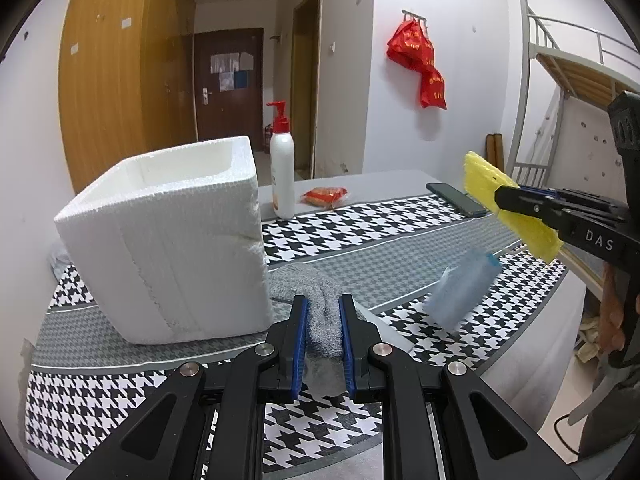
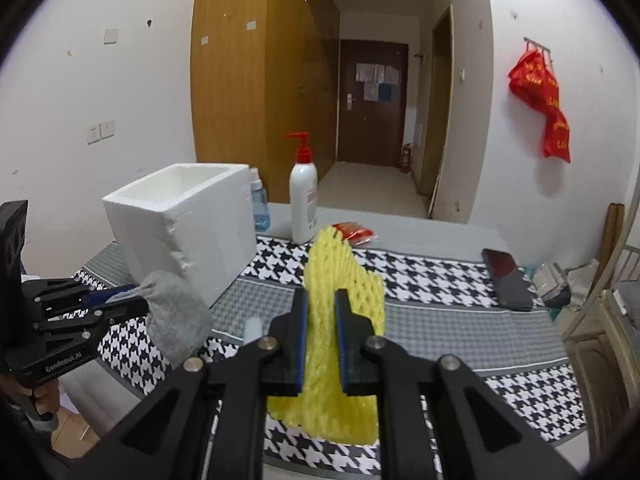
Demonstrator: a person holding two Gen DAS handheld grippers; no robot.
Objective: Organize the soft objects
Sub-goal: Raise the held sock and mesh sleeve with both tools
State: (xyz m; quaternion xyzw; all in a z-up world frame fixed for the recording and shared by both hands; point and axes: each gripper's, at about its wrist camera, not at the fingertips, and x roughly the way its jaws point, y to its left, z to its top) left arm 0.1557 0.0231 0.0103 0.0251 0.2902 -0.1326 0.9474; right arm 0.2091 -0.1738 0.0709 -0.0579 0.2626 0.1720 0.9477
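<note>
Grey knitted fabric glove (image 1: 324, 320) clamped between left gripper (image 1: 323, 312) jaws; yellow foam net sleeve (image 2: 340, 316) pinched by right gripper (image 2: 321, 308); white polystyrene box (image 1: 168, 240) left of both, blurred blue packet (image 1: 464, 288) between them.

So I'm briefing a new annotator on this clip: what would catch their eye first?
Probably the bright yellow foam net, clamped upright in the right tool above the houndstooth cloth. Next, the big white foam box standing open-topped on the left of the table, with the grey sock gripped in the left tool right beside it. In the background, a red bag hangs on the wall.
</note>
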